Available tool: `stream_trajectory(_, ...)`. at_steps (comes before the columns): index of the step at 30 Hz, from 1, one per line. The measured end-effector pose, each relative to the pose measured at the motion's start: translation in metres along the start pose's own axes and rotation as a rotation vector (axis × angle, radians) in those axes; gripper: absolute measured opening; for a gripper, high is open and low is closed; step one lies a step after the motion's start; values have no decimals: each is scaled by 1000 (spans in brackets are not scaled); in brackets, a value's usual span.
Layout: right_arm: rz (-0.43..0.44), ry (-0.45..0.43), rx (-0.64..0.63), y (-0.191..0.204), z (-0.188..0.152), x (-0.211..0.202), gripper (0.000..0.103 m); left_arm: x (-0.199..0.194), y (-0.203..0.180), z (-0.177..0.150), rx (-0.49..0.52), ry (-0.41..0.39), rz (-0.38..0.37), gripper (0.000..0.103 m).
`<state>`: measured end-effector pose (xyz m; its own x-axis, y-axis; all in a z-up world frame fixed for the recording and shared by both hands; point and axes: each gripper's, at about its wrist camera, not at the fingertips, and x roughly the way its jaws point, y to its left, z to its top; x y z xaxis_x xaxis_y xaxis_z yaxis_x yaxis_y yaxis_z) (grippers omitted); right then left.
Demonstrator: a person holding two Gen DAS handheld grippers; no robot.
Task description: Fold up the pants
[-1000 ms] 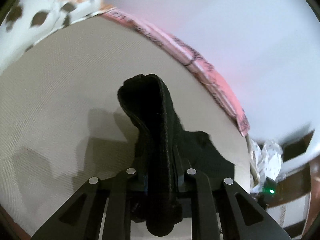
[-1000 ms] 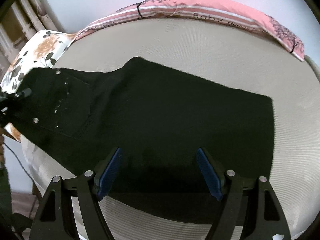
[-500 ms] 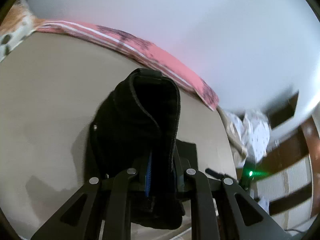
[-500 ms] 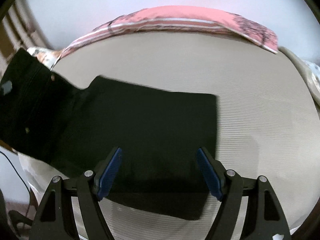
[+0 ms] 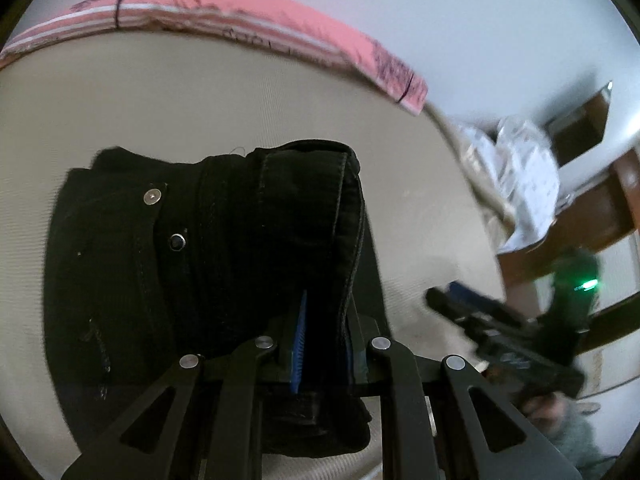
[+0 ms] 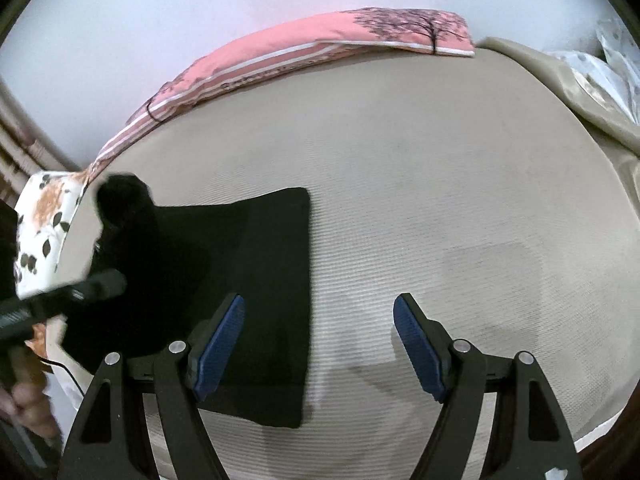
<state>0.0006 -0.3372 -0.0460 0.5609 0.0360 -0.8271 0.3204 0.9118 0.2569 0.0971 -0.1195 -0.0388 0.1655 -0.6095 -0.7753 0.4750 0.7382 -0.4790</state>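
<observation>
Right wrist: black pants (image 6: 256, 280), long axis seemingly left-right.

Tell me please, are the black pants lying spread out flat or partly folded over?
Partly folded: the left gripper lifts the waistband end of the black pants over the flat legs.

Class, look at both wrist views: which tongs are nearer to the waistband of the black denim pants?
Left. The left tongs are shut on the waistband, lifting it. The right tongs hang open over the beige mattress, by the pants' folded edge, apart from the waistband.
</observation>
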Motion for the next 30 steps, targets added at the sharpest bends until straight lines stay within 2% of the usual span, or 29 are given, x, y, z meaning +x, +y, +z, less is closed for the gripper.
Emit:
stream_trajectory(2, 12, 3, 17, -5, 2, 1, 75, 16, -4, -1, 24, 21, 55, 17)
stream_trajectory(4, 25, 8, 25, -8, 2, 1, 75, 28, -10, -2, 50, 31, 78, 22)
stream_trajectory(7, 26, 12, 21, -9, 3, 4, 75, 30, -24, -5, 98, 23, 71, 36)
stream_trajectory(9, 33, 13, 13, -9, 4, 5, 75, 22, -38, -7, 165, -2, 72, 59)
stream_trajectory(10, 41, 13, 8, -9, 4, 5, 75, 17, -40, -8, 185, -19, 67, 61)
stream_trajectory(13, 113, 23, -12, -6, 8, 8, 75, -8, -42, -11, 236, -75, 78, 64)
stream_trajectory(15, 220, 57, -17, -1, 11, 13, 75, -19, -34, -10, 228, -105, 111, 68)
stream_trajectory(18, 379, 133, -24, 9, 14, 27, 75, -40, -3, -10, 174, -155, 185, 68)
stream_trajectory(21, 462, 184, -40, 23, 14, 42, 75, -54, 36, -9, 63, -180, 263, 68)
stream_trajectory(25, 507, 223, -69, 38, 12, 59, 75, -70, 93, -15, -81, -206, 374, 68)
stream_trajectory(30, 503, 272, -77, 41, 16, 83, 73, -72, 136, -25, -200, -193, 407, 68)
